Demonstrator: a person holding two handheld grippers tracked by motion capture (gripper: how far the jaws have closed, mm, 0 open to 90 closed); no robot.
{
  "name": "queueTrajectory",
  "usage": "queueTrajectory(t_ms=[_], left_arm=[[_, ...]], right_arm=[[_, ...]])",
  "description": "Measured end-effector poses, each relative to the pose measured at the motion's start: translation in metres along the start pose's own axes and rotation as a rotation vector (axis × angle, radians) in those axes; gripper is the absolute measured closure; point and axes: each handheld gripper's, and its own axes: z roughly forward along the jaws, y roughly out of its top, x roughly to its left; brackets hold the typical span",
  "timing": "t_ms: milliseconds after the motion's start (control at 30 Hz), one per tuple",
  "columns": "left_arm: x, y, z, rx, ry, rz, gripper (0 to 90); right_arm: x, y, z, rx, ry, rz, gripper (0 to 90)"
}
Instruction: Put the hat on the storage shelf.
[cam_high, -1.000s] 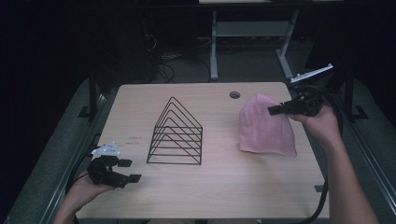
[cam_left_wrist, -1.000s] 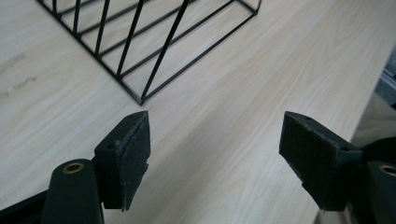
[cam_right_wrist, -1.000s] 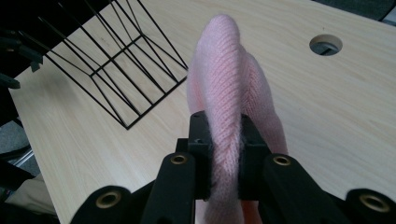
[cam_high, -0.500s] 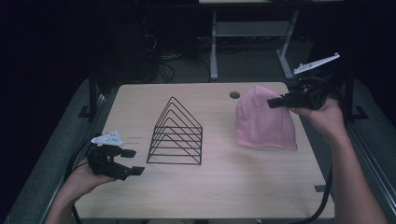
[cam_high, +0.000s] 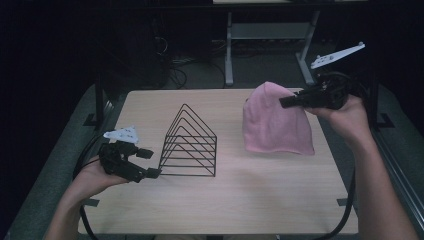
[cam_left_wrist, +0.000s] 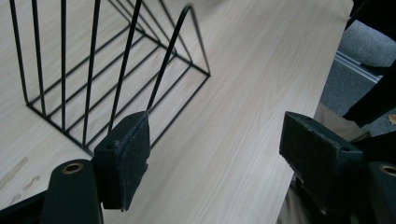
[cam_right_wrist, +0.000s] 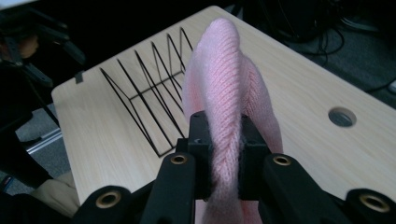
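Now the table (cam_high: 240, 200) carries a black wire rack (cam_high: 190, 142) at centre. The pink beanie (cam_high: 275, 120) hangs higher than before, right side, pinched in the right gripper (cam_high: 290, 101) (jaws clamped). Left gripper (cam_high: 150, 162), jaws wide and empty, has neared the rack's near-left corner.

High overview; two close gripper views

The wire rack (cam_high: 190, 142) stood mid-table, just beside the left gripper (cam_high: 148, 162) and blocking its way rightward. Bare table (cam_high: 240, 200) lay open in front. The hanging hat (cam_high: 275, 120) filled the right side.
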Motion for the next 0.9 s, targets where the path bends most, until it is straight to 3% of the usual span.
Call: queueTrajectory(t_ms=[200,300,400,667,900], left_arm=[[-0.001,0.017,-0.003,-0.014,-0.022,0.029,24.6],[0.0,0.025,-0.002,-0.035,-0.032,0.048,17.6],[0.0,0.034,-0.002,-0.044,-0.046,0.068,17.6],[0.004,0.054,0.003,-0.062,-0.094,0.091,17.6],[0.01,0.065,0.006,-0.065,-0.098,0.101,17.9]], right_arm=[[0.011,0.016,0.002,-0.004,0.025,-0.039,79.3],[0.017,0.024,0.003,-0.006,0.035,-0.059,79.3],[0.023,0.031,0.004,-0.006,0.051,-0.079,79.3],[0.037,0.051,0.007,-0.026,0.087,-0.119,79.3],[0.046,0.066,0.009,-0.034,0.106,-0.15,79.3]])
